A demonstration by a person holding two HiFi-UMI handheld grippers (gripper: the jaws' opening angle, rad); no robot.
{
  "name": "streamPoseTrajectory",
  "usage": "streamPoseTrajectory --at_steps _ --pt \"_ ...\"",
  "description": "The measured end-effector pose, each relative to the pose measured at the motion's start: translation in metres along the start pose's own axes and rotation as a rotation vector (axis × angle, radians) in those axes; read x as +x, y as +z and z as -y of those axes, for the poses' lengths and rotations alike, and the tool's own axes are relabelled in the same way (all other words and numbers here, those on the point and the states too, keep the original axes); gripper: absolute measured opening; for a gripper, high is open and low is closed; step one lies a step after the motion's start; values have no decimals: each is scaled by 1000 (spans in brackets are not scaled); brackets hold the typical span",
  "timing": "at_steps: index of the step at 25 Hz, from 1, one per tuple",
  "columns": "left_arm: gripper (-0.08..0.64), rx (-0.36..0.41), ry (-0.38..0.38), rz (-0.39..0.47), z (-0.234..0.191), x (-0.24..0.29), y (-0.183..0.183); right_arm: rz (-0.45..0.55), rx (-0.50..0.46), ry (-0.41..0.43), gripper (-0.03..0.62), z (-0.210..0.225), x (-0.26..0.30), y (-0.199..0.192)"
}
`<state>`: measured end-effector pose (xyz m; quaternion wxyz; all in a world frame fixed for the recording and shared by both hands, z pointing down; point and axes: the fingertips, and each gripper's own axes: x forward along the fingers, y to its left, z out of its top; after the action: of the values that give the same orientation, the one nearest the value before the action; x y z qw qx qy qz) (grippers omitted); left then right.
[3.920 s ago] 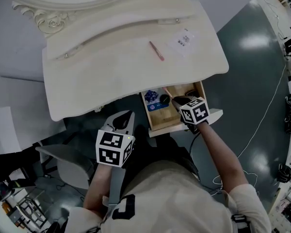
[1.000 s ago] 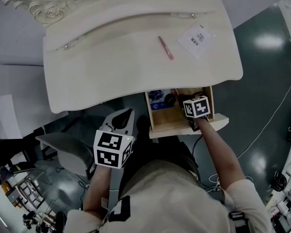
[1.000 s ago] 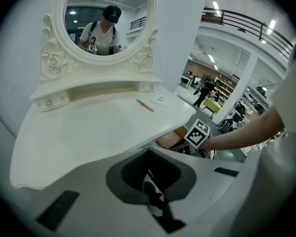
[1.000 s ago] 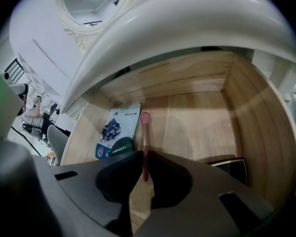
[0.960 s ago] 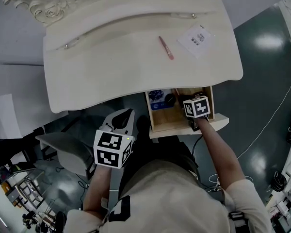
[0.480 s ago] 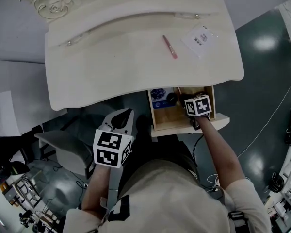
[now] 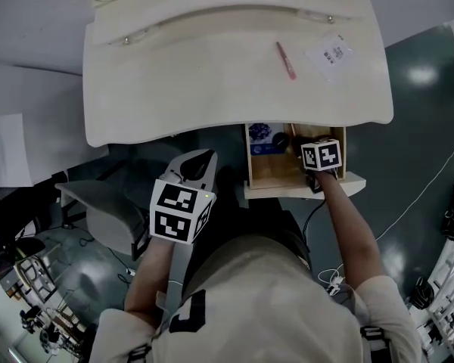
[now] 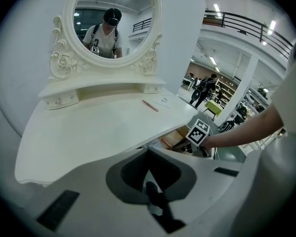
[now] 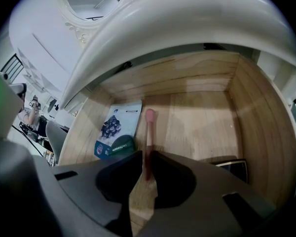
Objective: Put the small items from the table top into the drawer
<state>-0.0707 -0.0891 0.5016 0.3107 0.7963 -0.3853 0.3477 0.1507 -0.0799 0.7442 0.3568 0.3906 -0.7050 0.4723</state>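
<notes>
My right gripper reaches down into the open wooden drawer and is shut on a slim pink-tipped stick, whose tip points toward the drawer's back. In the head view its marker cube sits over the drawer. A red pen and a white labelled packet lie on the white table top. My left gripper hangs shut and empty below the table's front edge, left of the drawer. In the left gripper view the pen and packet lie on the table's right side.
Inside the drawer a blue-green packet lies at the left and a dark flat object at the near right. A grey chair stands left of me under the table. An oval mirror rises at the table's back.
Since the earliest frame my right gripper has gone further into the drawer. Over the last second only the head view has shifted; both grippers keep their places.
</notes>
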Motion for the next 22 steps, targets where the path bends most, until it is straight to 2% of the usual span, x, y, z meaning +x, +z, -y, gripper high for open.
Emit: streamPoseTrajectory --at_steps 5,11,16,22 --pt "52 -2 6 8 1 -5 -2 18 44 12 57 1 -1 -1" --pt "52 -6 16 22 1 -13 -6 17 41 7 60 -1 -1 -1" --pt "52 -8 19 32 2 -18 -8 15 17 -1 141 -6 -4 -1" --pt "53 7 10 32 1 -23 -12 80 2 -33 144 -13 -16 7"
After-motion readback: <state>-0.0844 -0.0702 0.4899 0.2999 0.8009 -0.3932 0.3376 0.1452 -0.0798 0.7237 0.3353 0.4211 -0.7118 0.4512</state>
